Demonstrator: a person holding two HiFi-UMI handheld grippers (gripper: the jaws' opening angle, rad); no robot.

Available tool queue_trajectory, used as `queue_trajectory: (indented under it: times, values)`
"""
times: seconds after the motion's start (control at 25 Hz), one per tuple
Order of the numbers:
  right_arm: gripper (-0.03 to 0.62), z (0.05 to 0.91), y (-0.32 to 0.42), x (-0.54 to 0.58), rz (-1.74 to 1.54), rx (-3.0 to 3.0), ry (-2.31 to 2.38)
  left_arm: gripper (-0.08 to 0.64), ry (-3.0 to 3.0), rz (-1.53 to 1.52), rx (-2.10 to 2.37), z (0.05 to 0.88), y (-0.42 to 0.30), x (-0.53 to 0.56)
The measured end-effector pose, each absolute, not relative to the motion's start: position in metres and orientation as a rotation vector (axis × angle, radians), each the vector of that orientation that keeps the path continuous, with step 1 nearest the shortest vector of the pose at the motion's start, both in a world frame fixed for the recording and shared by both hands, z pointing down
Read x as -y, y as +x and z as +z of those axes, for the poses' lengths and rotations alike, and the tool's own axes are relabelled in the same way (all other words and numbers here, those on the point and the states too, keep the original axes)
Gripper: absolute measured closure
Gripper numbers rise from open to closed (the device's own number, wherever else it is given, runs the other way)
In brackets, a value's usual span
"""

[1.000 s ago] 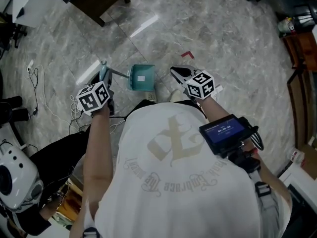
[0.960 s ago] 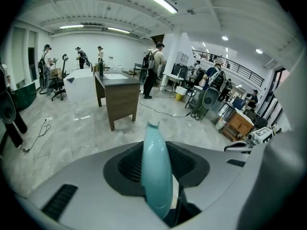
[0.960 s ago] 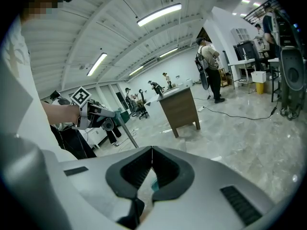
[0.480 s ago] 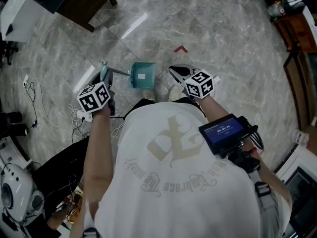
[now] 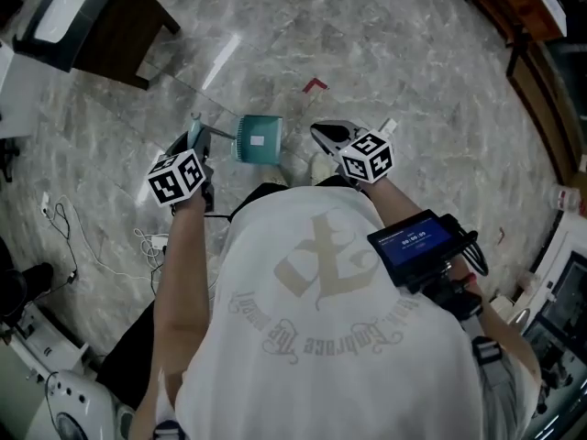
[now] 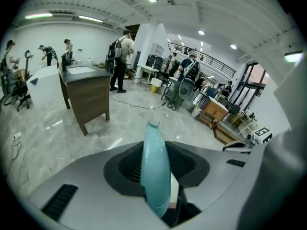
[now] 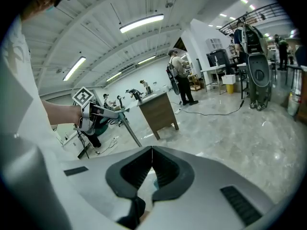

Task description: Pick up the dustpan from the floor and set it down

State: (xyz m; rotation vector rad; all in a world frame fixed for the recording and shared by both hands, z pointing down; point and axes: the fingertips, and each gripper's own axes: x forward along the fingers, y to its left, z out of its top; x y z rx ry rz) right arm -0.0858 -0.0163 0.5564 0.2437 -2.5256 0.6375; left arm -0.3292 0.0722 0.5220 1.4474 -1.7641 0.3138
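Note:
My left gripper [image 5: 193, 137] is shut on the teal grip [image 6: 154, 171] of the dustpan's long handle. A thin metal rod [image 5: 217, 134] runs from there to the teal pan [image 5: 259, 139], which hangs in front of me, above the marble floor. A white label sits on the pan's back. To the pan's right, my right gripper [image 5: 328, 136] has its pads [image 7: 152, 150] meeting and nothing between them. In the right gripper view the left gripper [image 7: 103, 112] shows at the left with the rod slanting down from it.
A dark wooden cabinet [image 5: 110, 26] stands at the upper left and wooden furniture [image 5: 537, 35] at the upper right. A red tape mark [image 5: 315, 85] lies on the floor beyond the pan, and cables [image 5: 69, 223] lie on the left. People work in the far background.
The floor, the cabinet and the red mark have slid left and up across the head view as I turned. Both grippers and the hanging dustpan keep their places in front of me.

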Motion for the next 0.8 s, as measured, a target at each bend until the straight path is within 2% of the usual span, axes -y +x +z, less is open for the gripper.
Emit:
queue_trajectory:
  times: [0.8]
  values:
    - [0.575, 0.561, -0.034, 0.03, 0.766, 2.485, 0.601, 0.426, 1.679, 0.527, 1.518, 0.562, -0.296, 0.012]
